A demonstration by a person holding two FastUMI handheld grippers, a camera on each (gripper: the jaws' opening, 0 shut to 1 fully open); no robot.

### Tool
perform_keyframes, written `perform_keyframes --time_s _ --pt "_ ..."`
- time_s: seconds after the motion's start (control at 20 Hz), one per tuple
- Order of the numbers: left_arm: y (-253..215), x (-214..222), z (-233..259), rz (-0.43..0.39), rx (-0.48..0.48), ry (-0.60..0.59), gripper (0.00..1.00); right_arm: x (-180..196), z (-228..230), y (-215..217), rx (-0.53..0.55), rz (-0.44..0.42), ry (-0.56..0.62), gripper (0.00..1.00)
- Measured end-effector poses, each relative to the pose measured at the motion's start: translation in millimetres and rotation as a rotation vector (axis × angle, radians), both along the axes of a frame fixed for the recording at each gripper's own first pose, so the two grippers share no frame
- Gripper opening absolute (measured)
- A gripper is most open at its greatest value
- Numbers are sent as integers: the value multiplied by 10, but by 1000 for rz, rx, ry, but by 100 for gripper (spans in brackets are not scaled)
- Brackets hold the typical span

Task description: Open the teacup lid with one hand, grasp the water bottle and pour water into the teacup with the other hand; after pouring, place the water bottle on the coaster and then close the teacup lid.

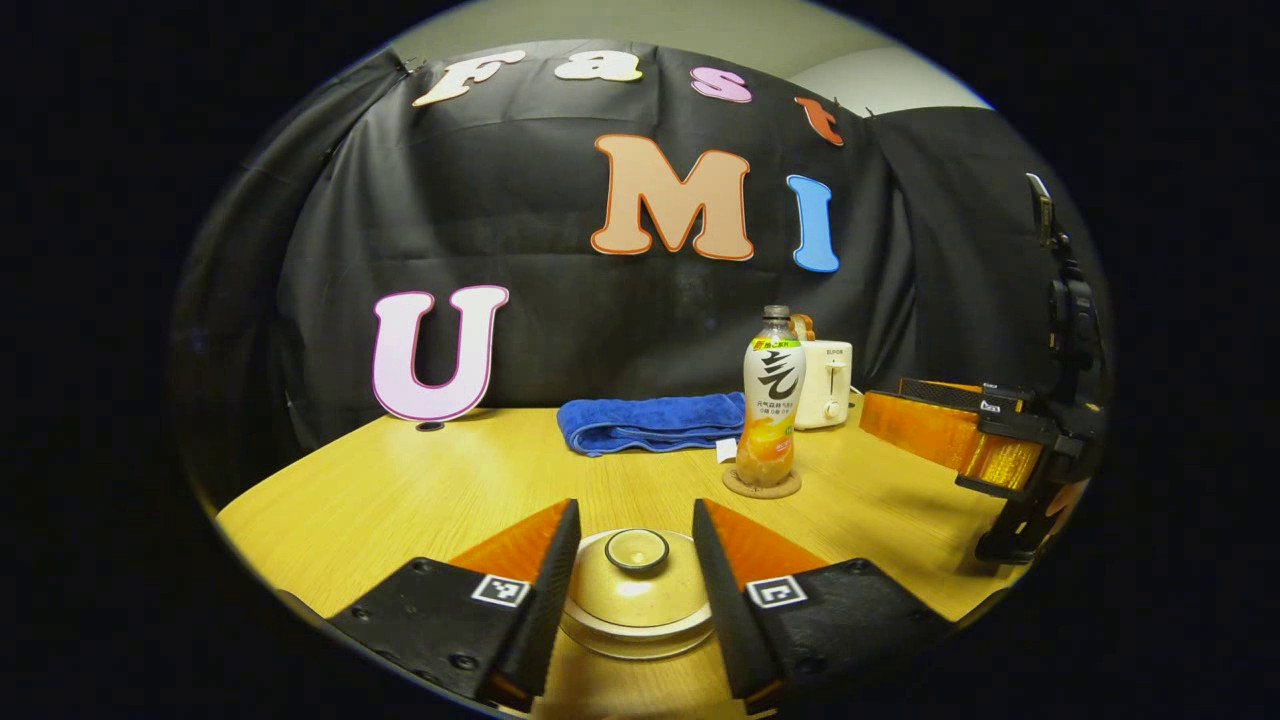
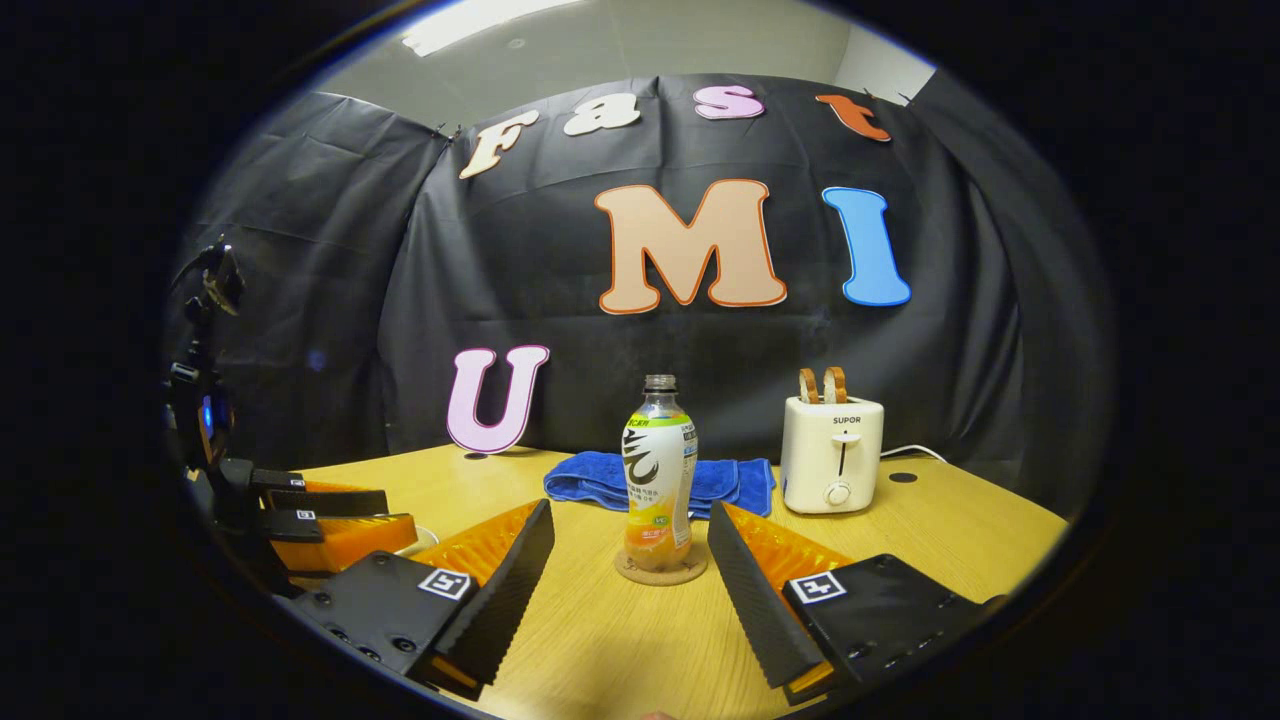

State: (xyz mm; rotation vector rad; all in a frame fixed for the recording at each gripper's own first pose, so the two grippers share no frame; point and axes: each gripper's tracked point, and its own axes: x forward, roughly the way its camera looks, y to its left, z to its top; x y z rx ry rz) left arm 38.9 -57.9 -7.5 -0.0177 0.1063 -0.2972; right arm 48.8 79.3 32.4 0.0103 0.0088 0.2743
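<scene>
In the left gripper view a cream teacup [image 1: 636, 600] wears its lid, whose dark-rimmed knob [image 1: 636, 548] points up. My left gripper [image 1: 636, 505] is open, one finger on each side of the lid, not touching it. Farther back the plastic bottle [image 1: 770, 400], holding orange drink, stands upright on a round cork coaster [image 1: 762, 486]. In the right gripper view the same bottle [image 2: 658, 480] stands on the coaster [image 2: 660, 570] just beyond my open right gripper [image 2: 630, 505], which holds nothing. The left gripper [image 2: 330, 525] appears at the left edge, the right gripper [image 1: 990, 440] at the far right.
A folded blue towel [image 1: 650, 422] lies behind the bottle near the cloth wall. A white toaster [image 2: 832, 455] with two slices in it stands at the back right, and its cord runs off to the right. The wooden table [image 1: 400, 490] carries all of this.
</scene>
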Motion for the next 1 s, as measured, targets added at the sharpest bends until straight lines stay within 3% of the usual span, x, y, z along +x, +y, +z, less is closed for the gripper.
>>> perform_keyframes --time_s 0.05,0.1,0.15,0.4,0.75,0.8,1.0 --pt "18 -3 42 8 1 -13 72 -23 9 0 3 -2 -2 100" --pt "38 -14 85 20 3 -28 72 -46 18 -5 6 -3 -2 92" --pt "67 -34 141 34 5 -47 72 -80 25 -15 10 -7 -4 98" --pt "209 -146 318 109 22 -106 87 -278 38 -86 2 -68 -42 98" --pt "357 -315 254 193 -12 -95 87 -550 -81 -126 -10 -114 -9 98" --pt "370 -335 249 200 -18 -93 90 -578 -95 -129 -6 -118 -5 98" --pt "381 -393 180 216 -28 -81 87 -617 -156 -149 -1 -136 8 98"
